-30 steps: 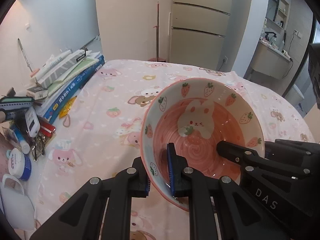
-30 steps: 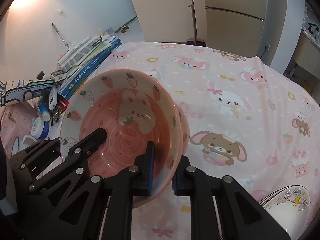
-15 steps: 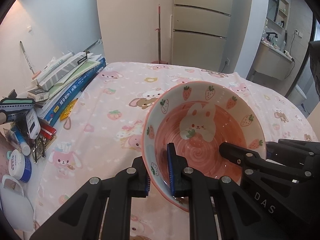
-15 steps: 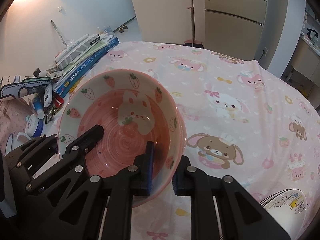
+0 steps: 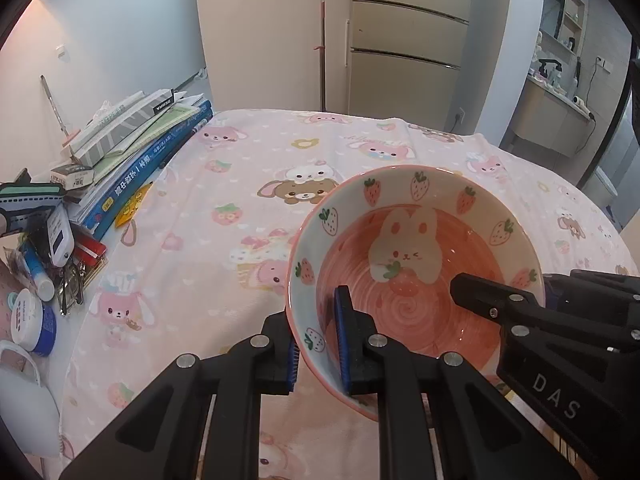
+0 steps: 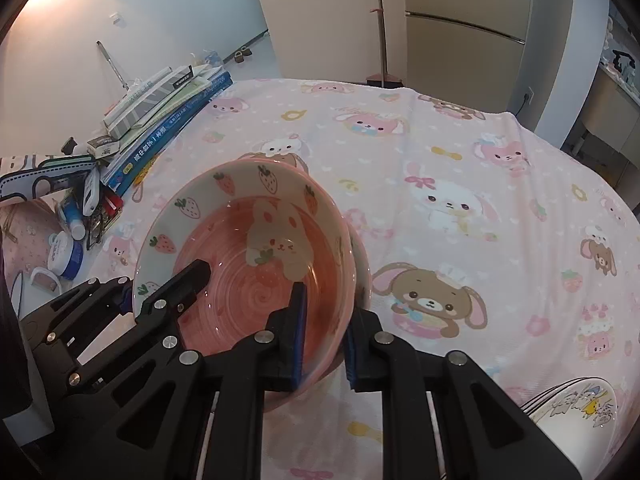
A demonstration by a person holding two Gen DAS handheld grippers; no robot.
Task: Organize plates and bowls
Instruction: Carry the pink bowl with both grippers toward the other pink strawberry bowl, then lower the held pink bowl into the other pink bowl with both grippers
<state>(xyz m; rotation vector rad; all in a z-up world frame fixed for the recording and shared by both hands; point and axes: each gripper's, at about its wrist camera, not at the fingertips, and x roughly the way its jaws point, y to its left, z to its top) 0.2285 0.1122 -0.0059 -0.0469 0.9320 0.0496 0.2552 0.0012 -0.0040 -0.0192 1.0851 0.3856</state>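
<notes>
A pink bowl (image 5: pixel 412 264) with a white rabbit and strawberries inside is held tilted above the pink cartoon tablecloth (image 5: pixel 224 248). My left gripper (image 5: pixel 318 344) is shut on its left rim, one blue pad inside and one outside. My right gripper (image 6: pixel 325 334) is shut on the opposite rim of the bowl (image 6: pixel 256 248). Each gripper shows in the other's view: the right gripper (image 5: pixel 516 304) and the left gripper (image 6: pixel 160 288). A second pink rim (image 6: pixel 362 258) peeks out just under the bowl on the right, as if nested.
A cartoon-printed plate (image 6: pixel 572 412) lies at the table's near right corner. Stacked books (image 5: pixel 144 140), a blue-lidded jar (image 5: pixel 30 320) and small clutter (image 5: pixel 56 240) crowd the left edge. A white mug (image 5: pixel 20 400) sits near left. A broom (image 5: pixel 321 52) and cabinets stand beyond the table.
Both grippers keep the same hold on the bowl. The bowl and grippers have come up slightly, so the tablecloth looks a little farther below.
</notes>
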